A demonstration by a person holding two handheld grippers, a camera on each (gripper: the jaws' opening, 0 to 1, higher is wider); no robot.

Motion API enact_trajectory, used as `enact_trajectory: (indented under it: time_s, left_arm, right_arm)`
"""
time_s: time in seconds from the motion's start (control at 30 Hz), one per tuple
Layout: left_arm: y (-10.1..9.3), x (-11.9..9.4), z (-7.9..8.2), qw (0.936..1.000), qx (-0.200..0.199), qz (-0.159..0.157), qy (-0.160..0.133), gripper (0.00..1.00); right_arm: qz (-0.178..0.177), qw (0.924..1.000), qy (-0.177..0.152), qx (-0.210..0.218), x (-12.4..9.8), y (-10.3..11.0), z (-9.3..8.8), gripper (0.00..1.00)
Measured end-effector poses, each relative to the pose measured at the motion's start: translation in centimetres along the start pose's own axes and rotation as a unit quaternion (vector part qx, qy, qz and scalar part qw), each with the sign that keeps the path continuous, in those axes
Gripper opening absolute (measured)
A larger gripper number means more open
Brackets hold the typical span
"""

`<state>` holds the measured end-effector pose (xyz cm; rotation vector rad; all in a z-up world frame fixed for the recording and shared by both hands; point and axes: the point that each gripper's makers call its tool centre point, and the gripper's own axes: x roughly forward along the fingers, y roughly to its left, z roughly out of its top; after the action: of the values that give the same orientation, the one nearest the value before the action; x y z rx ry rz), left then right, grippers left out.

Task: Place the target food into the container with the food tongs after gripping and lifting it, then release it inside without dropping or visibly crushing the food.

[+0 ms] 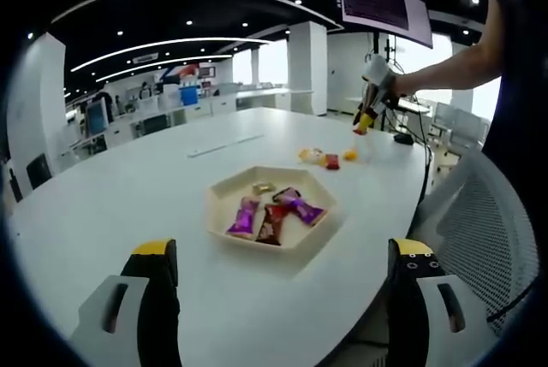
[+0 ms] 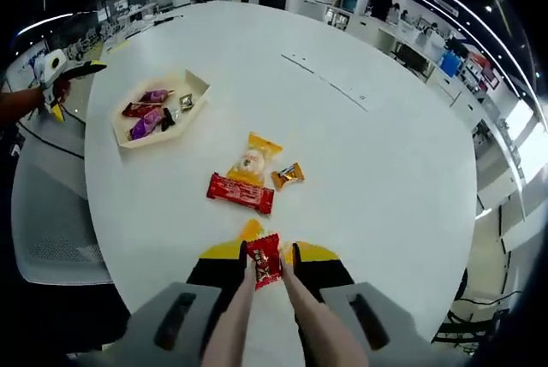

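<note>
Right at the near edge of the right gripper view, the right tool point(image 2: 265, 266) has a pair of food tongs point(image 2: 282, 316) clamped in its jaws, and the tong tips are pinching a small red candy packet point(image 2: 265, 261). It looks lifted a bit off the white worktop point(image 2: 377, 170), though I can't say for sure it's clear of the surface. The wrapper doesn't look squashed from here.

A little farther out sit the leftovers: a yellow scrap point(image 2: 251, 229) just behind the held packet, then a long red bar point(image 2: 240, 193), a small orange candy point(image 2: 288, 176) to its right, and a yellow-wrapped snack point(image 2: 252, 159) just beyond.

Farther still and off to the left is the hexagonal tray point(image 2: 193, 85), the container here, already holding a handful of purple and dark red packets.

In the left gripper view that tray point(image 1: 224, 193) is straight ahead in the middle of the worktop point(image 1: 120, 204), with the left tool point(image 1: 282, 286) hanging spread wide open near the edge and holding nothing. The right tool point(image 1: 364, 123) shows at the far right, up over the loose candies point(image 1: 325, 158).

So progress-wise I'd say the grip is done and the lift is roughly underway. What's left: carry the red packet across to the tray, which is well apart from it, lower it in and let go gently. A few sweets are already in, several remain out.
</note>
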<state>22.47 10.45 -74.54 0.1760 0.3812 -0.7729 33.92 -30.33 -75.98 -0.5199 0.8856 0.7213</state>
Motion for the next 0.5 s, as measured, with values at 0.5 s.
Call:
enact_trajectory:
  time_s: [0.5]
  left_arm:
    - [0.0,-0.1,0.1,1.0000,0.003,0.002,-0.003,0.99]
  right_arm:
    - [0.009,0.9998,-0.001,-0.017,0.5,1.1,2.2,0.20]
